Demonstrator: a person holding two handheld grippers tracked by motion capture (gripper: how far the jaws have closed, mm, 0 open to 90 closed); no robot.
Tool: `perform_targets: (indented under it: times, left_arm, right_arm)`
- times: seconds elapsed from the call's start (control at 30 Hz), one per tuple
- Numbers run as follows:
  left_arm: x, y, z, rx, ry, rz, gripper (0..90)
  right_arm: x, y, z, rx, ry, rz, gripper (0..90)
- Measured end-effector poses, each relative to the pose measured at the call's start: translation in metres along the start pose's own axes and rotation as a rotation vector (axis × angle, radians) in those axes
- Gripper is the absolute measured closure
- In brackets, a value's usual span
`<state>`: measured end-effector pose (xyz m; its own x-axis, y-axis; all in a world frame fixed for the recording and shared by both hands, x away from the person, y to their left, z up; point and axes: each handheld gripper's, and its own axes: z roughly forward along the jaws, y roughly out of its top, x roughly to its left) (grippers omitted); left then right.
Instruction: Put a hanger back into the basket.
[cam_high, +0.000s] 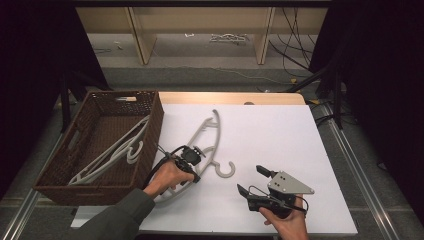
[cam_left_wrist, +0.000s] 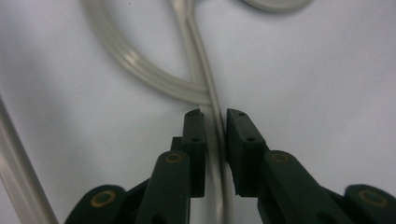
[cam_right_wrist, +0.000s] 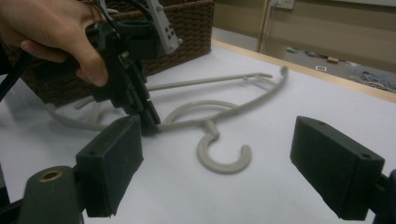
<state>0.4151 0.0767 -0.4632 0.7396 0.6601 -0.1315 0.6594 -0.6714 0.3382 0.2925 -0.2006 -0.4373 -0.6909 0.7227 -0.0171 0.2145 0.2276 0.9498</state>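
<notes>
A pale grey plastic hanger (cam_high: 207, 131) lies flat on the white table sheet (cam_high: 280, 145), its hook (cam_high: 226, 170) pointing toward me. My left gripper (cam_high: 196, 155) points down at the hanger just left of the hook. In the left gripper view its black jaws (cam_left_wrist: 215, 121) are shut on the thin bar of the hanger (cam_left_wrist: 140, 65). My right gripper (cam_high: 251, 179) rests low near the front edge, right of the hook, jaws wide open and empty. In the right gripper view (cam_right_wrist: 226, 163) it faces the hook (cam_right_wrist: 224, 158) and the left gripper (cam_right_wrist: 149, 119).
A brown wicker basket (cam_high: 152, 125) stands at the table's left and holds a few more grey hangers (cam_high: 112, 152). A person's hands and a grey sleeve come in from the bottom. Beyond the table are wooden shelf legs and cables on the floor.
</notes>
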Motion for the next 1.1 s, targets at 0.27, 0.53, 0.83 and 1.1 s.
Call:
perform_targets:
  times: [0.27,0.53,0.83,1.1]
  left_arm:
    - [0.012,-0.002,-0.008,-0.125,-0.092,-0.113,81.3]
    - [0.029,-0.006,-0.029,-0.237,-0.154,-0.186,81.3]
    - [0.032,-0.006,-0.051,-0.436,-0.253,-0.350,81.3]
    - [0.032,-0.005,-0.071,-0.532,-0.349,-0.370,81.3]
  right_arm:
    - [-0.002,-0.001,0.001,0.011,-0.008,-0.004,17.8]
    - [-0.001,-0.001,-0.001,0.034,-0.007,-0.001,17.8]
    - [-0.001,-0.001,0.000,0.020,-0.006,-0.002,17.7]
    - [-0.001,-0.001,0.000,0.018,-0.005,0.001,17.8]
